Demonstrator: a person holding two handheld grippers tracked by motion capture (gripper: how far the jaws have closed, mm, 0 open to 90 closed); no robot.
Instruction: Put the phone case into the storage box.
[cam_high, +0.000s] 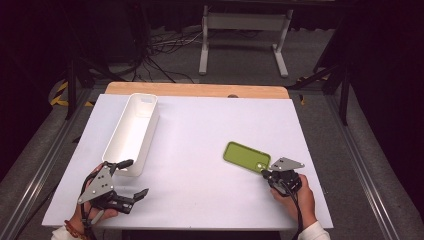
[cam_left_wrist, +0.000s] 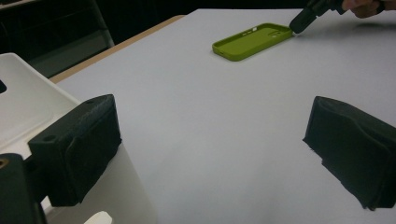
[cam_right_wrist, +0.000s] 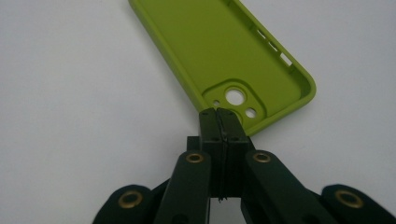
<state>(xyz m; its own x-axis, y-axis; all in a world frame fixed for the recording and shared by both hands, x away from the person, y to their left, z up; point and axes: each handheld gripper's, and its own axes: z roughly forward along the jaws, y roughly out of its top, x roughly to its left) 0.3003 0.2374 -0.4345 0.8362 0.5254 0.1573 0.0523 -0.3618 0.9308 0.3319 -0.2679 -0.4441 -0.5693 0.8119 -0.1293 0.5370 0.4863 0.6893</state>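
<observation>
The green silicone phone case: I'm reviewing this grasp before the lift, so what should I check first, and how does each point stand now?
1. Right gripper jaws closed together at the camera-cutout end of the green silicone phone case: ok.
2. Case rim truly pinched between them: cannot tell.
3. Case flat, open side up: ok.
4. Long white plastic bin upright, open: ok.
5. Left gripper open, holding nothing: ok.
6. White table top bare between case and bin: ok.

No text, label, brand, number or sign can be read anywhere: the green phone case (cam_right_wrist: 224, 51), the white bin (cam_high: 131, 134) at the left and the white table (cam_high: 200, 150) all show plain, unmarked surfaces.
</observation>
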